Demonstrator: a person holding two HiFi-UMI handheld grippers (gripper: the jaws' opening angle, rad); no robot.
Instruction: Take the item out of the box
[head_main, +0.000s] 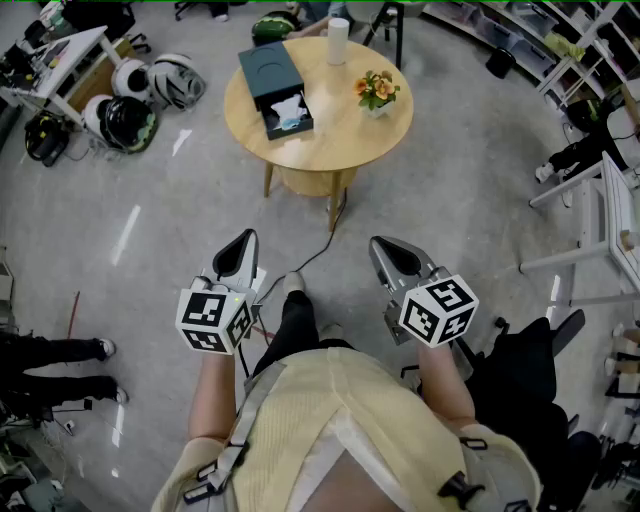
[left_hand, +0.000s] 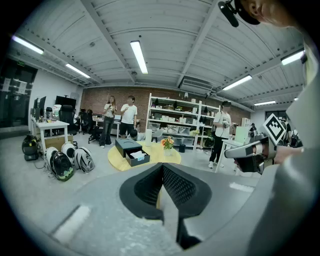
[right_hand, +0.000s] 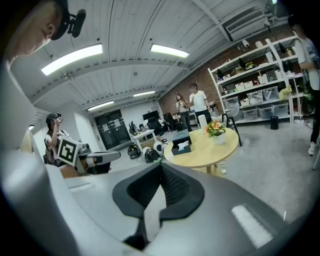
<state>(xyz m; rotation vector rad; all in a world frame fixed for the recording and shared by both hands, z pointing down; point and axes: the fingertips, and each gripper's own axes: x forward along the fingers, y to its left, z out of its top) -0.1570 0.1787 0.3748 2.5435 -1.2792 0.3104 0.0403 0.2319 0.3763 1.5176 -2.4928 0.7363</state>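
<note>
A dark box (head_main: 272, 80) lies on the round wooden table (head_main: 340, 135), several steps ahead of me. Its drawer is pulled out toward me, and a white and light-blue item (head_main: 287, 112) lies in it. The left gripper view shows the box (left_hand: 129, 148) and item (left_hand: 139, 156) far off; so does the right gripper view, with the box (right_hand: 181, 143) small. My left gripper (head_main: 243, 240) and right gripper (head_main: 386, 246) are held low in front of my body, well short of the table. Both are shut and hold nothing, jaws meeting in the left gripper (left_hand: 161, 168) and right gripper (right_hand: 161, 168) views.
A flower pot (head_main: 377, 93) and a white cylinder (head_main: 338, 40) also stand on the table. Helmets (head_main: 140, 95) lie on the floor at left by a desk (head_main: 60, 60). A cable (head_main: 318, 250) runs across the floor. White chairs (head_main: 600, 220) stand at right; a person's legs (head_main: 55, 365) show at left.
</note>
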